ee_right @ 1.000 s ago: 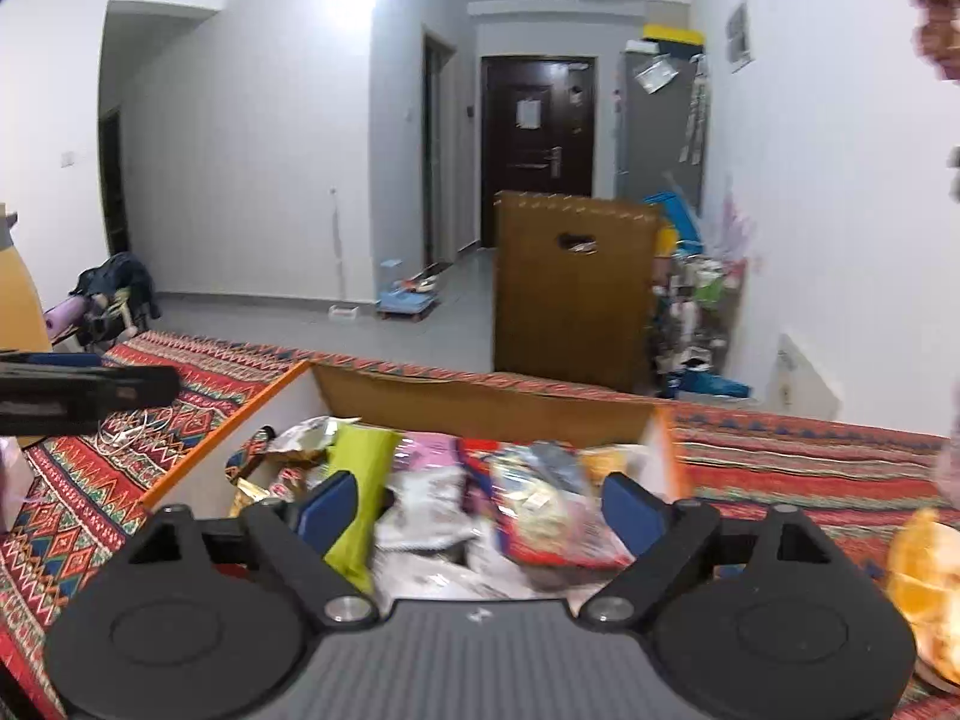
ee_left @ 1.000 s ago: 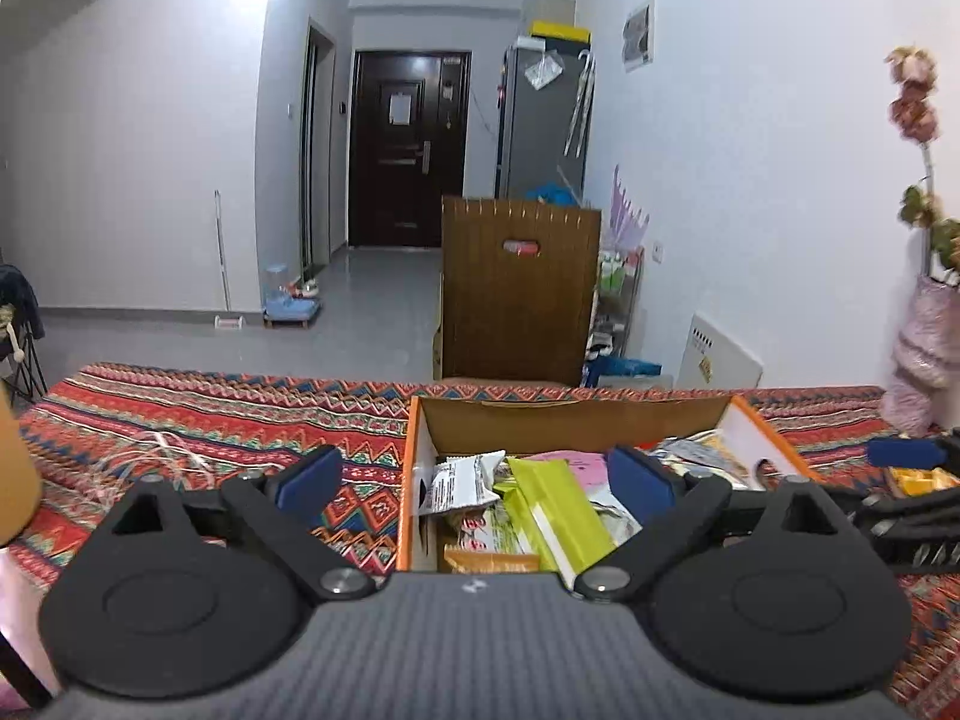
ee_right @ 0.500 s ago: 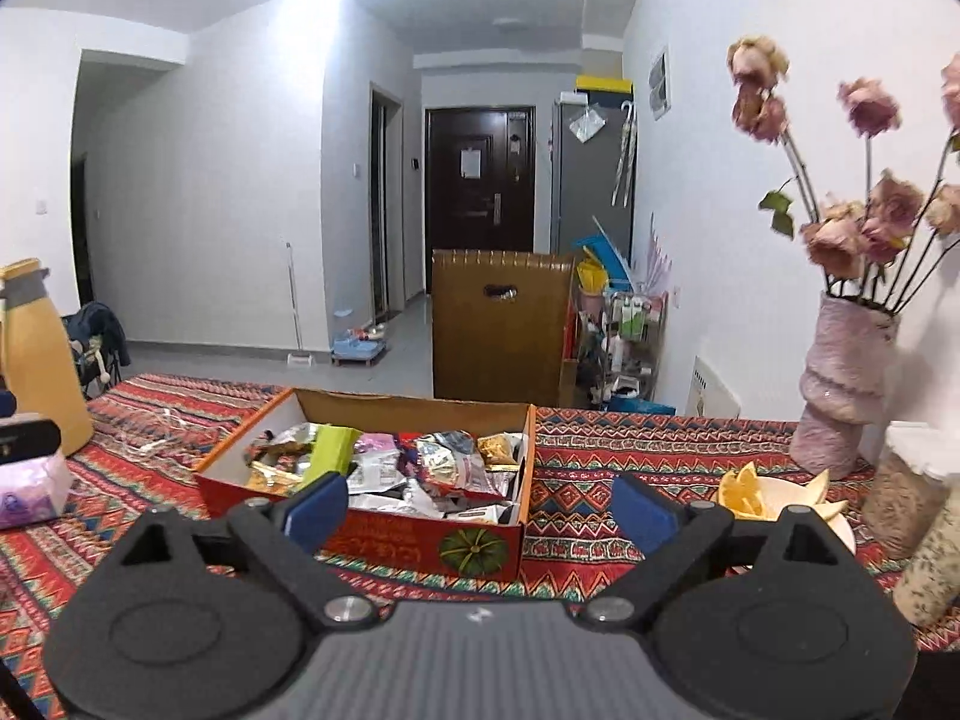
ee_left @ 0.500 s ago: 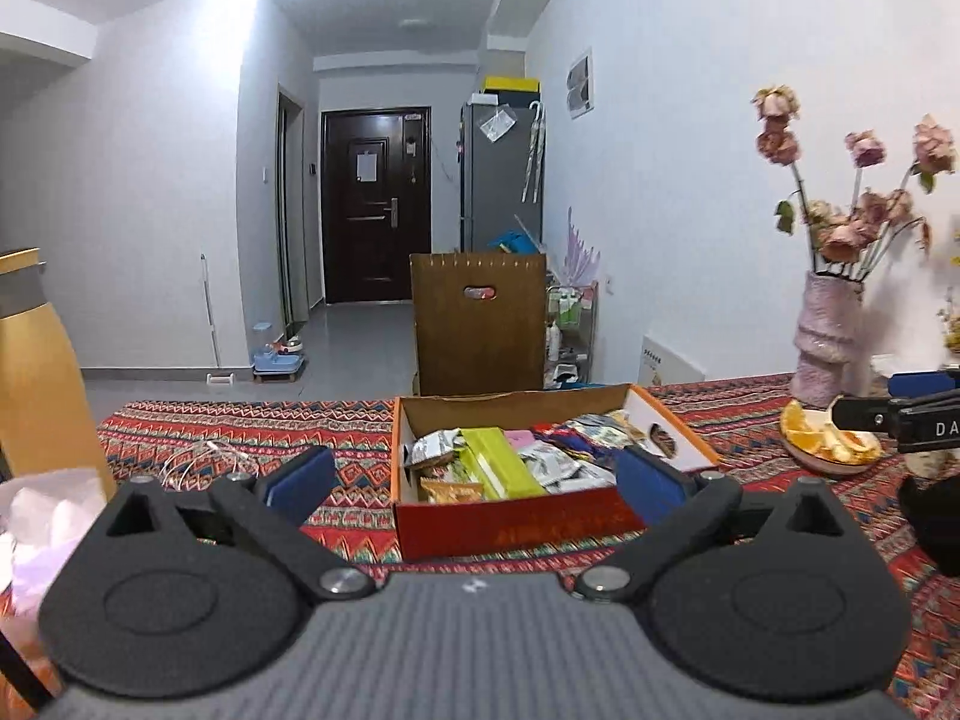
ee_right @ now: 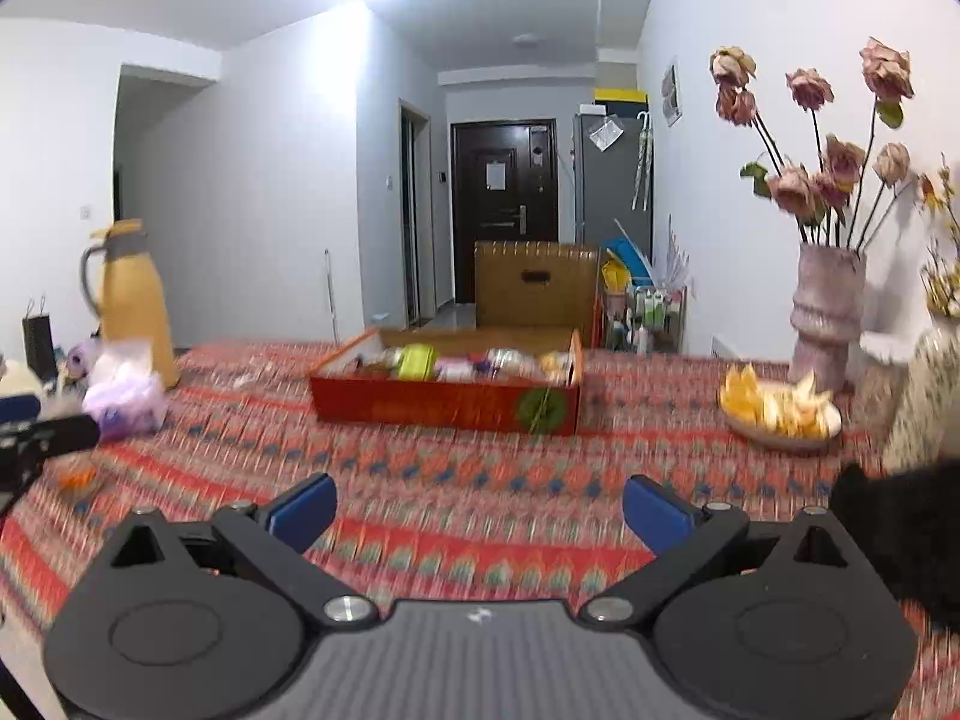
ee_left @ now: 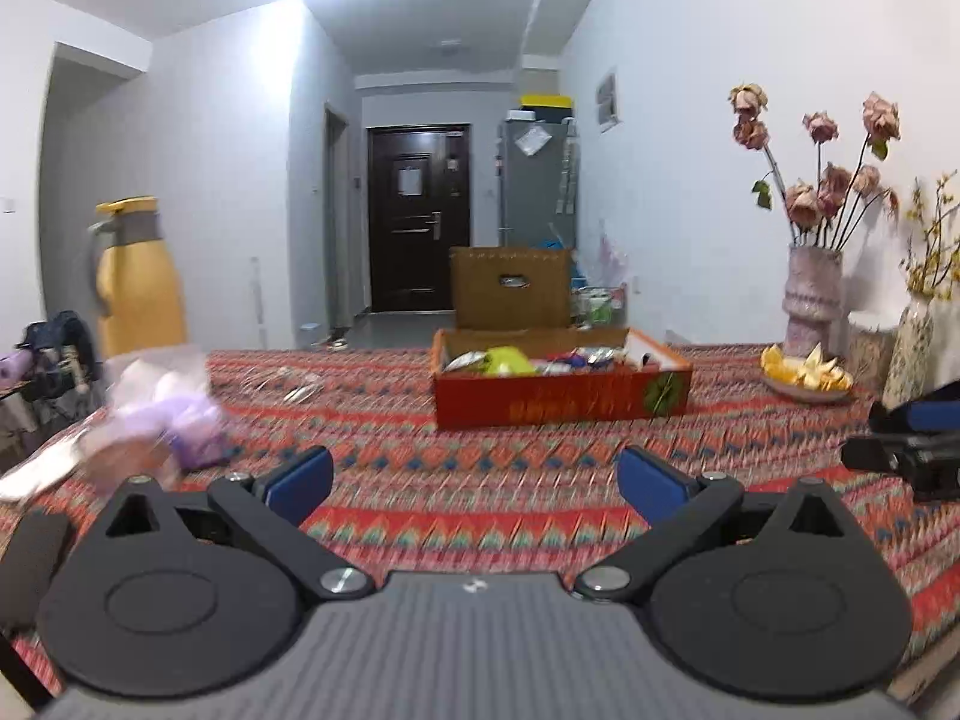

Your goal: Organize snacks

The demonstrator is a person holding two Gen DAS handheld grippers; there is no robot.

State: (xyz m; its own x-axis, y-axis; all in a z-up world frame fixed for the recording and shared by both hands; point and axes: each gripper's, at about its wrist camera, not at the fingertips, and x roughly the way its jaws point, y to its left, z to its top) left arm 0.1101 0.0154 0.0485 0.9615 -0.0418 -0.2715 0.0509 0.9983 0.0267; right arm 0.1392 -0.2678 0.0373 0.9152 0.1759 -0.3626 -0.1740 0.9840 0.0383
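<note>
- The left gripper [ee_left: 474,483] hangs over the patterned tablecloth [ee_left: 480,480] with its blue pads [ee_left: 298,480] spread wide and nothing between them; it is released.
- The right gripper [ee_right: 479,507] is likewise spread wide and empty above the same cloth; in the left wrist view it shows only as a dark shape with a blue pad at the right edge [ee_left: 912,438].
- The red snack box [ee_left: 561,381] sits on the cloth well ahead of both grippers, apart from each; it is open at the top and filled with packets, among them a lime-green packet [ee_left: 509,360] near its left end and silvery wrappers beside that.
- In the right wrist view the box [ee_right: 447,393] lies ahead and slightly left, a round green mark on its front wall.
- A plate of orange pieces [ee_right: 780,408] rests to the right of the box, apart from it; a pink vase of dried roses [ee_right: 827,318] stands behind the plate, near the wall.
- A yellow thermos jug [ee_left: 137,279] stands at the far left; a clear bag with purple contents [ee_left: 162,414] lies in front of it, blurred.
</note>
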